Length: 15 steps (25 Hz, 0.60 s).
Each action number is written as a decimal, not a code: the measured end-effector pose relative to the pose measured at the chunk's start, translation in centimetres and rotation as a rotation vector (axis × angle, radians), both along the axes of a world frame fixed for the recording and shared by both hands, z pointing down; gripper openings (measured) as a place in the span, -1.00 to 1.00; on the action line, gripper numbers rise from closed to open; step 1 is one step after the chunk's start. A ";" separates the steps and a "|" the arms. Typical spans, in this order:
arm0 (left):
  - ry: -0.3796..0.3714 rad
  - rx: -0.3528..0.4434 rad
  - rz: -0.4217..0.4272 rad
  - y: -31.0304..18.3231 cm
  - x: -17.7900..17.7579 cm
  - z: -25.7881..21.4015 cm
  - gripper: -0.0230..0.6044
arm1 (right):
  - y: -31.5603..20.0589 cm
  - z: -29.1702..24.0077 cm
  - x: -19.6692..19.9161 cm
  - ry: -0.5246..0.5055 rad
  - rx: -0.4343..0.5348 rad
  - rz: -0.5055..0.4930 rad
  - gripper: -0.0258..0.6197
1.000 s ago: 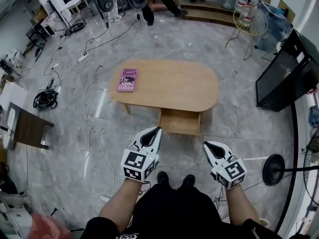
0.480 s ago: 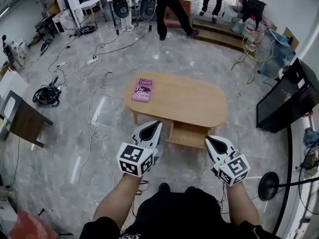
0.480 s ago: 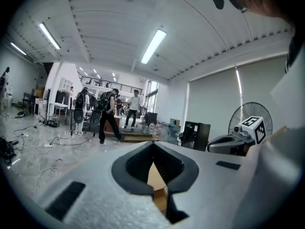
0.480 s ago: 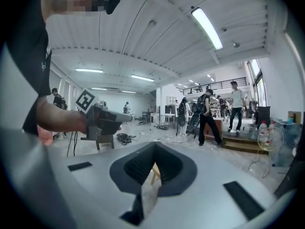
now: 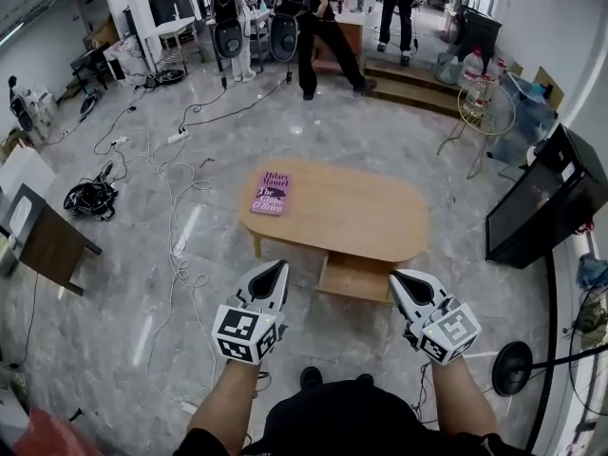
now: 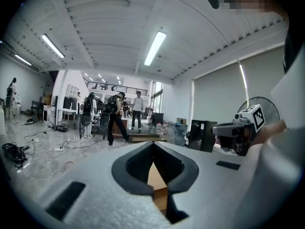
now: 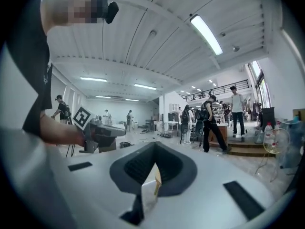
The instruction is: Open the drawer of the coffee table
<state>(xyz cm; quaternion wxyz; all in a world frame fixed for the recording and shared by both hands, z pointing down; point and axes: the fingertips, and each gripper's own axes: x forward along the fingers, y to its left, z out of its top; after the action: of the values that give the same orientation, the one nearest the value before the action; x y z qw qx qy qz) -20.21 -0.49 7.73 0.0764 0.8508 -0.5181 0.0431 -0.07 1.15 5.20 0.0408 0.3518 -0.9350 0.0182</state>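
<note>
Drawer [image 5: 353, 275] is showing in the head view as a shallow light-wood box, sticking out from under the near edge of the oval table [image 5: 380, 218]. A pink book [image 5: 271, 194] is lying on the top's left end. The left gripper [image 5: 278, 268] and right gripper [image 5: 396, 277] are hovering near the drawer's front corners, touching nothing. In the left gripper view the jaws are meeting at the tips, gripping nothing, with pale wood peeking through below. In the right gripper view the jaws are likewise pressed together, empty.
</note>
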 end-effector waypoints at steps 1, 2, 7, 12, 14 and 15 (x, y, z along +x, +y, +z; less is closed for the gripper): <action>-0.004 0.001 -0.002 0.1 0.8 0.0 -0.93 | 0.0 -0.5 0.7 -0.023 0.005 -0.001 -0.91; -0.008 0.002 -0.004 0.2 1.6 0.0 -0.93 | 0.1 -1.1 1.3 -0.052 0.010 -0.005 -0.91; -0.053 0.023 -0.001 1.2 6.6 -0.4 -0.92 | 2.1 -2.6 6.4 -0.115 0.030 0.012 -0.91; -0.069 0.022 0.011 1.0 11.4 0.2 -0.92 | 2.8 -0.7 12.0 -0.149 -0.013 0.101 -0.91; -0.067 0.022 0.020 0.6 13.5 -0.1 -0.92 | 2.4 -0.5 13.7 -0.150 -0.017 0.114 -0.91; -0.061 0.025 0.027 0.4 14.5 -0.4 -0.92 | 2.2 -0.6 14.5 -0.150 -0.016 0.115 -0.91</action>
<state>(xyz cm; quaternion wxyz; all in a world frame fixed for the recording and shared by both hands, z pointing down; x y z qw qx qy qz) -5.69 -0.05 7.29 0.0491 0.8570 -0.5091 0.0636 14.42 3.34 4.60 -0.0277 0.4023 -0.9135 0.0546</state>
